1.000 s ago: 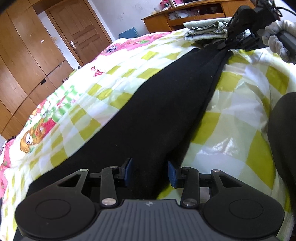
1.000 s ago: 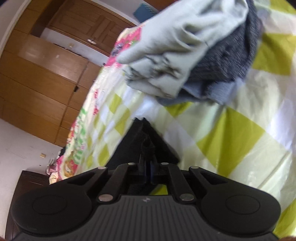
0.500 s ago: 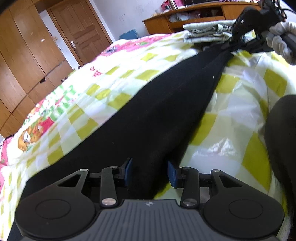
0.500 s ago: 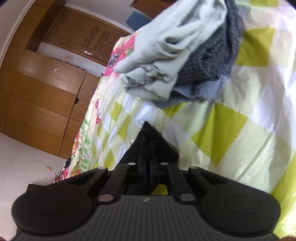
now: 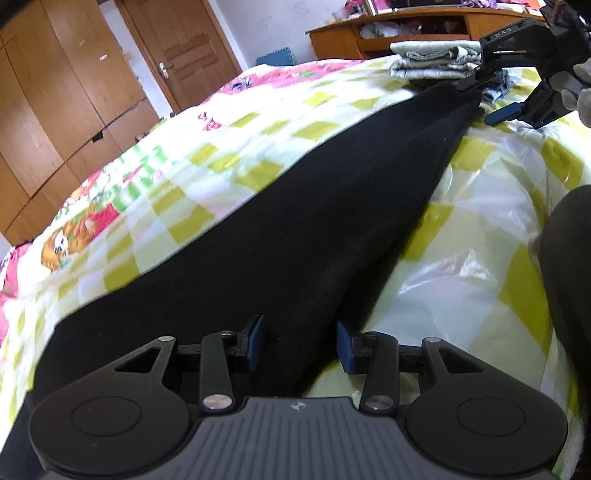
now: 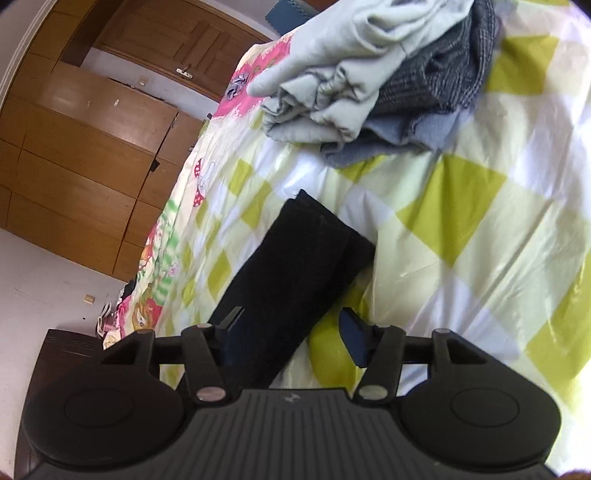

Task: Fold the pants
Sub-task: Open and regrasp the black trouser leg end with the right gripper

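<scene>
Black pants (image 5: 280,236) of soft matte cloth lie stretched flat along a glossy quilted bedcover in yellow-green and white checks (image 5: 480,280), with a pink cartoon border on its far side. In the left wrist view, going from the left: tall wooden wardrobe doors (image 5: 55,122) and a panelled wooden door (image 5: 184,48) stand beyond the bed; a wide band of bare checked cover runs between that border and the pants' left edge. The left gripper (image 5: 300,343) sits over the near, wide end of the pants, its blue pads (image 5: 255,341) partly spread with a raised ridge of black cloth between them; whether they press it I cannot tell. Right of the pants' folded right edge lies more bare glossy cover, and a dark rounded shape fills the far right border. At the top right the narrow end of the pants meets the right gripper (image 5: 491,99), held by a white-gloved hand (image 5: 576,88), beside a folded stack of pale grey-green cloth (image 5: 432,62) before a wooden desk (image 5: 424,29).

The right wrist view alone shows that narrow end squarely: a straight hem lying flat, apart from the stack, which here also shows a dark grey knit (image 6: 443,74) under the pale cloth. The right gripper (image 6: 291,339) has just been opening; its jaws stand spread, released, astride the black cloth without pressing it, with open checked cover to the right
</scene>
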The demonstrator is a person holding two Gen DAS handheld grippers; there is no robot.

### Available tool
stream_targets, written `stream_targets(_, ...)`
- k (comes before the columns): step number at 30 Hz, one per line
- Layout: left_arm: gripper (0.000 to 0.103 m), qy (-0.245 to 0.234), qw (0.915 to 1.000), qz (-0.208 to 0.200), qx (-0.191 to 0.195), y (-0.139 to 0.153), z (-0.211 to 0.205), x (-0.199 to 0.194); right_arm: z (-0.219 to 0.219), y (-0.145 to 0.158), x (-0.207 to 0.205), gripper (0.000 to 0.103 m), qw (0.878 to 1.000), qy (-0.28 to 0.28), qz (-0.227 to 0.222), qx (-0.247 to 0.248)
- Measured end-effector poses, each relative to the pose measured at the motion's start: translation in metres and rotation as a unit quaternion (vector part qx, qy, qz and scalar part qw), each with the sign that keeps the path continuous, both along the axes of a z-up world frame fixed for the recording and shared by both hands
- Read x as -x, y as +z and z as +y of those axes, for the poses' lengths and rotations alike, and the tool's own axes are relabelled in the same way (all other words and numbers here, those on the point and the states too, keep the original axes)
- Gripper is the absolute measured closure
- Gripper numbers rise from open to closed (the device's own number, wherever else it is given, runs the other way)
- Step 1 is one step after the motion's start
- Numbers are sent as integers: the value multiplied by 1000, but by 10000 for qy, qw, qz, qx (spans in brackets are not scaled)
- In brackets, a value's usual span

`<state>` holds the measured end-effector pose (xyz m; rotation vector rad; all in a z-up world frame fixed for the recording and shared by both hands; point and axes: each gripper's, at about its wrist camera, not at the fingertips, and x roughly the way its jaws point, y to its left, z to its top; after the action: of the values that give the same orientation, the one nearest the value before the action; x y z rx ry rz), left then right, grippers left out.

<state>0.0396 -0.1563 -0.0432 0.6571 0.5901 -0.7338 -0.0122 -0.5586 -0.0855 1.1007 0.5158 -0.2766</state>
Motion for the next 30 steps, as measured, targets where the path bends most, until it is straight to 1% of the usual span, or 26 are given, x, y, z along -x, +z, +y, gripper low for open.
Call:
stream_targets(4, 49, -25, 9999, -53, 81, 4, -2, 1, -10, -13, -10, 46, 9985, -185, -361, -363)
stream_targets(8, 49, -45, 9998, -92, 167, 8, -8, -3, -13, -18, -19, 46, 9979, -196, -461, -409)
stream_targets(11, 49, -94, 9998, -119, 150, 9, -13, -6, -11, -15, -12, 48, 9981, -99, -472, -384)
stream_targets(12, 49, -113, 9997, -108, 173, 9, -13, -7, -11, -16, -9, 47, 9976, -160, -512, -447)
stream_targets(13, 49, -133, 9997, -72, 180, 8, -14, -8, -11, -17, -6, 45, 9964, -197, -636, -518)
stream_targets(14, 49, -140, 9998, -60, 158, 7, -16, -10, -10, -18, -5, 45, 9957, -199, -748, -518)
stream_targets(16, 49, -124, 9998, -81, 94, 4, -20, -12, -8, -21, -13, 46, 9961, -131, -774, -396)
stream_targets(18, 49, -127, 9999, -71, 79, 4, -23, -12, -6, -28, -26, 42, 9955, -47, -874, -351)
stream_targets(20, 49, -143, 9998, -110, 6, 4, -25, -12, -5, -29, -36, 41, 9961, -6, -851, -225)
stream_targets(22, 49, -163, 9998, -125, -53, 6, -26, -12, -4, -28, -33, 41, 9956, 69, -916, -204)
stream_targets(24, 49, -179, 9997, -138, -82, 8, -26, -12, -4, -24, -21, 40, 9945, 135, -1022, -185)
stream_targets(26, 48, -198, 9997, -128, -90, 7, -28, -13, -3, -28, -16, 42, 9942, 98, -1070, -90)
stream_targets(27, 48, -219, 9996, -115, -111, 5, -30, -14, -3, -31, -19, 48, 9946, 102, -1027, -68)
stream_targets(28, 48, -242, 9995, -134, -156, 3, -32, -15, -2, -32, -24, 59, 9949, 70, -1005, -21)
stream_targets(29, 48, -256, 9993, -164, -201, 2, -35, -15, -1, -31, -30, 65, 9956, 38, -932, -15)
stream_targets(30, 48, -266, 9992, -182, -232, 3, -37, -15, -2, -29, -35, 83, 9955, 48, -938, -135)
